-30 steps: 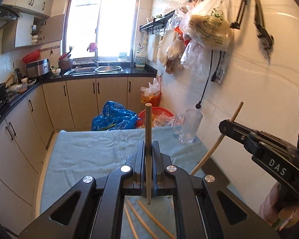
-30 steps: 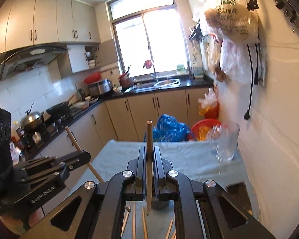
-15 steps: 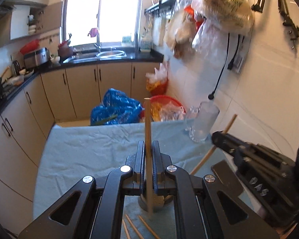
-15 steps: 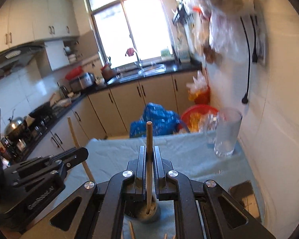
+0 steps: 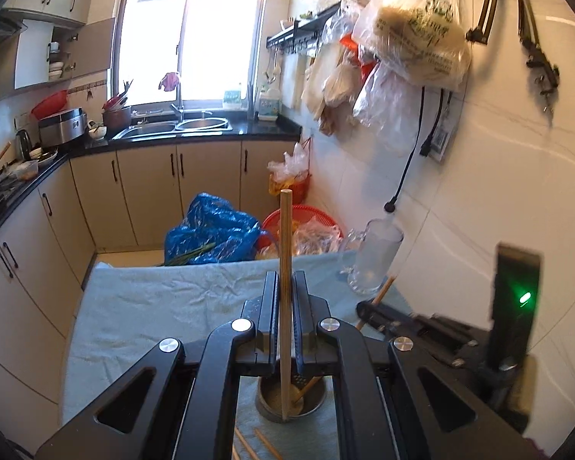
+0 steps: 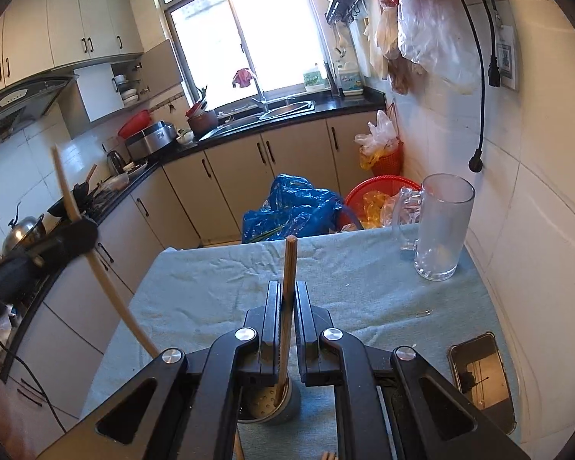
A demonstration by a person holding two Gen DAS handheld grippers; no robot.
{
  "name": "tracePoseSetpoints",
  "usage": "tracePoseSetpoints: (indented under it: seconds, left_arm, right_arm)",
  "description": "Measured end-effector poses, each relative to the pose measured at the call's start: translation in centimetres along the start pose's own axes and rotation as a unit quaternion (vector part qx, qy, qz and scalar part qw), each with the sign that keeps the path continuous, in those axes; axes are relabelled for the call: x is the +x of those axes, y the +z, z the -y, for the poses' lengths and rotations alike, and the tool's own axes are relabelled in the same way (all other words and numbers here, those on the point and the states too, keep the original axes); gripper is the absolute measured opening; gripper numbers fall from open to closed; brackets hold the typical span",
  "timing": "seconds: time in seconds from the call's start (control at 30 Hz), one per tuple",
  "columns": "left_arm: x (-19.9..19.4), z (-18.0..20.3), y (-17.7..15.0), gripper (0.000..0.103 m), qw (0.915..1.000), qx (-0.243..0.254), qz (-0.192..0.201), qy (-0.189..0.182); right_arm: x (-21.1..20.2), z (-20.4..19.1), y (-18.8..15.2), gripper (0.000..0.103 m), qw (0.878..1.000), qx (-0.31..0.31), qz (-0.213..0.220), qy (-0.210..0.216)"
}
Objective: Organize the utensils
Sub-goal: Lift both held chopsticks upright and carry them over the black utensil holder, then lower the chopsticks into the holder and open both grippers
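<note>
Both tools have dropped toward the metal cup (image 5: 291, 402) on the worktop (image 6: 211, 291), left tool (image 5: 285, 303) clamped on a chopstick (image 5: 285, 268) with its tip inside, right tool (image 6: 285, 310) gripping another chopstick (image 6: 288, 268) likewise, loose chopsticks (image 5: 264, 446) lying nearby

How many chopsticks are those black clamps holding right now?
2. The left chopstick stands upright in the left jaws. The right chopstick is in the right jaws, its lower end in the metal cup. Loose sticks lie on the cloth, partly hidden.
</note>
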State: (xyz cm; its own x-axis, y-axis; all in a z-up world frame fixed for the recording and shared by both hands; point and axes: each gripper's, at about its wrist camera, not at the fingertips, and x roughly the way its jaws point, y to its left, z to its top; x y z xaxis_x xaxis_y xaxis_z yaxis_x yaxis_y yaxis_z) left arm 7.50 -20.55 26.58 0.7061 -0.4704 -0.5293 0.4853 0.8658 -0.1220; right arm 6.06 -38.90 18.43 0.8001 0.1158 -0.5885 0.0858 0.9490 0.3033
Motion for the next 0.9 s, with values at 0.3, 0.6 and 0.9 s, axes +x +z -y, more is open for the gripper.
tracePoseSetpoints:
  seconds: [0.3, 0.6, 0.9]
  left_arm:
    - [3.5, 0.7, -0.4, 0.006, 0.9993, 0.008, -0.027, 0.024]
    - [8.3, -1.5, -3.3, 0.010, 0.9940, -0.032, -0.101, 0.027]
    - [3.5, -1.4, -2.8, 0.040, 0.9977, -0.022, -0.055, 0.032]
  right_arm:
    - [0.5, 0.1, -0.4, 0.007, 1.000, 0.005, -0.008, 0.003]
    - [2.3, 0.6, -1.2, 0.012, 1.000, 0.014, -0.024, 0.004]
    - [0.7, 1.2, -0.9, 0.048, 1.000, 0.025, -0.001, -0.009]
